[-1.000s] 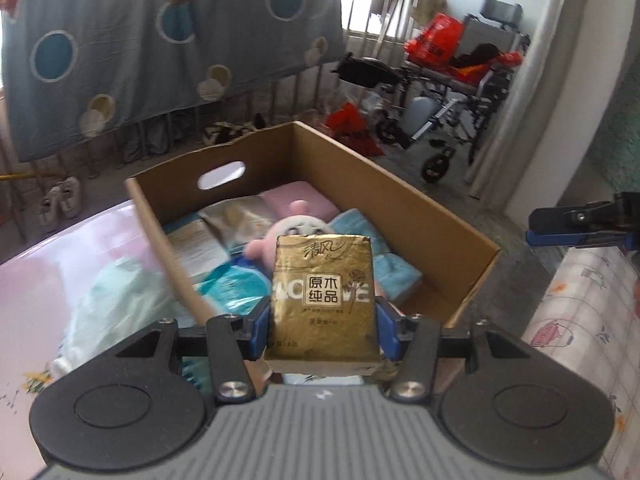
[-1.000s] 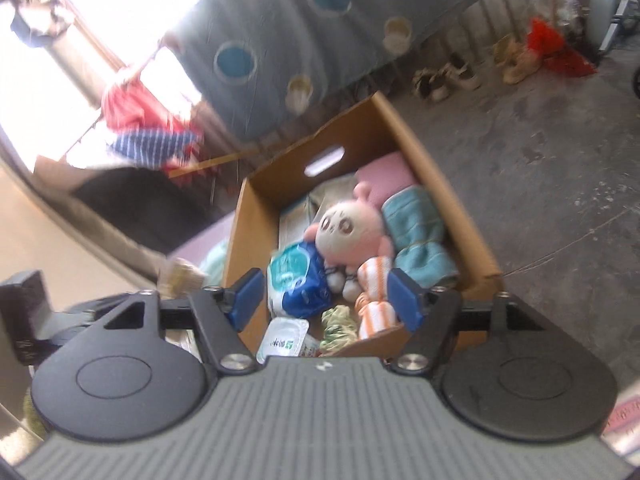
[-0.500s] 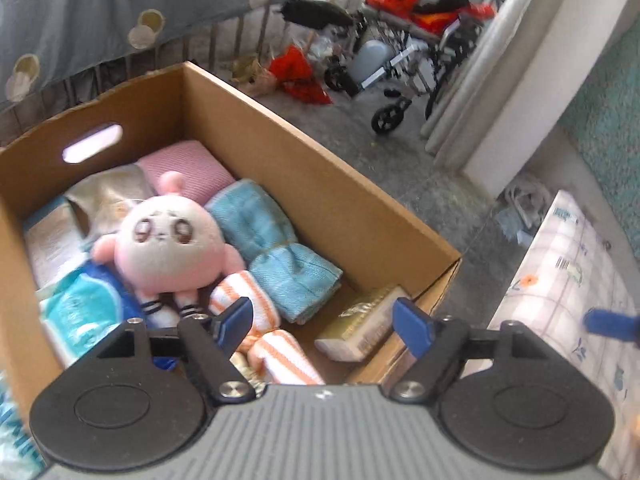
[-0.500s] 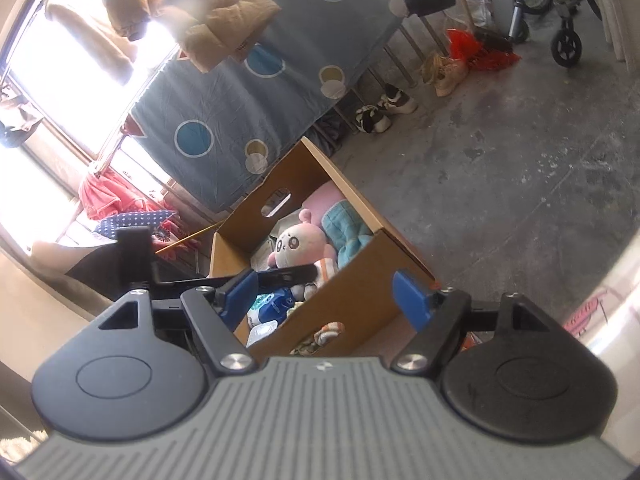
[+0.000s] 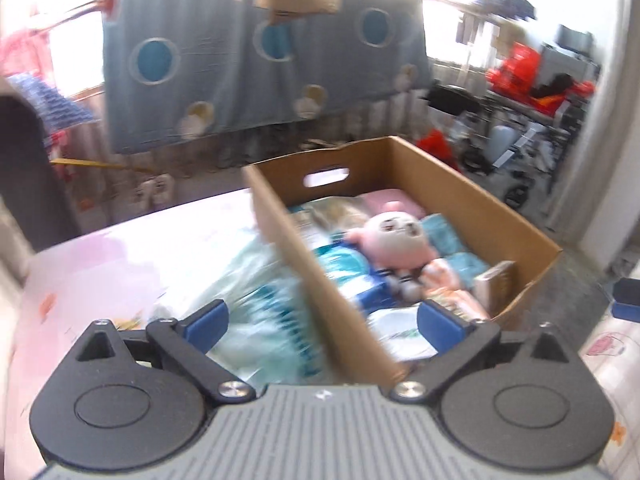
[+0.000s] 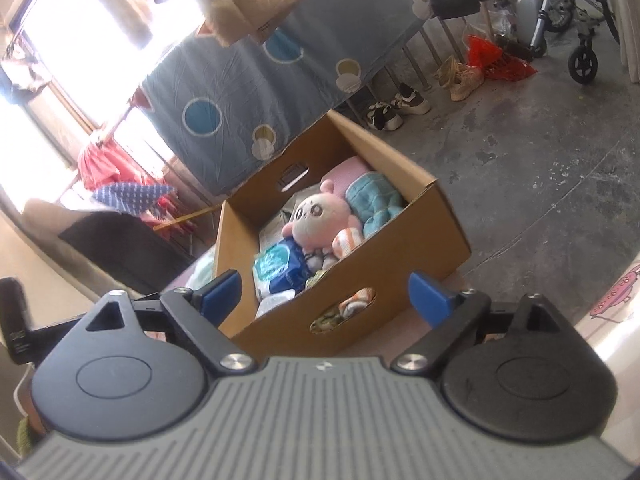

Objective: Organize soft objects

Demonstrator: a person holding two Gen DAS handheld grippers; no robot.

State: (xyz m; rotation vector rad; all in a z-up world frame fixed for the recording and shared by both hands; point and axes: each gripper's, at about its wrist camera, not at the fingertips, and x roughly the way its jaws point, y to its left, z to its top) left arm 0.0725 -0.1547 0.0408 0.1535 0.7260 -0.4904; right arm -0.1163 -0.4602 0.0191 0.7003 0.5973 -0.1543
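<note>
My jaws had just been opening and stood wide on both sides, left gripper (image 5: 322,322) and right gripper (image 6: 326,294) each gripping nothing. The gold tissue pack (image 5: 495,285) leaned in the near right corner of the cardboard box (image 6: 404,252), just beside the pink plush (image 6: 320,220).

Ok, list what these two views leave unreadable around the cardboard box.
- Left wrist view: the pale blue package outside the cardboard box is smeared by motion blur; its print cannot be read.
- Left wrist view: the gold tissue pack shows only its edge against the near corner.
- Right wrist view: the near wall hides that corner, so the pack is unseen.
- Right wrist view: the striped cloth shows only through the handle hole.
</note>
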